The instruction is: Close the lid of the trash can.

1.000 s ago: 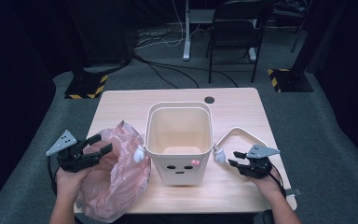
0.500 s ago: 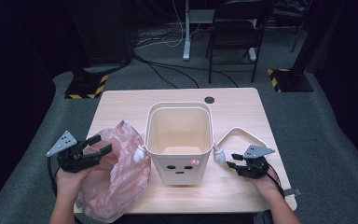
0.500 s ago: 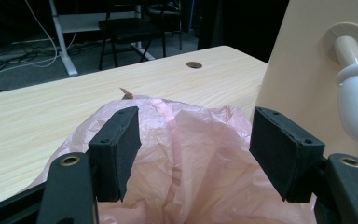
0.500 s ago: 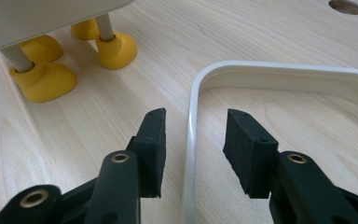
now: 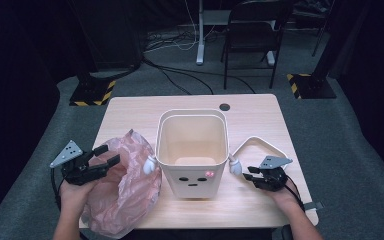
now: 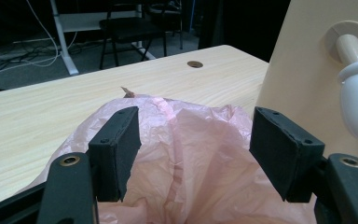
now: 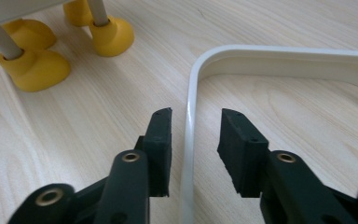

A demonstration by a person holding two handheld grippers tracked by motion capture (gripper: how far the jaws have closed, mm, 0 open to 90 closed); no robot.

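Bin (image 5: 192, 150) stands unlined: our left gripper (image 5: 105, 161) gapes over the pink bag (image 5: 122, 195) beside it, while our right gripper (image 7: 193, 135), jaws just narrowing, straddles the white ring (image 7: 189, 102) ungripped.

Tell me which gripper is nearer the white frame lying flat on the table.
Right. The right gripper has its jaws either side of the white frame's rail, not yet pressing it. The left gripper is across the bin, over the pink bag.

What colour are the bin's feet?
Yellow feet on the bin, clearest in the right gripper view.
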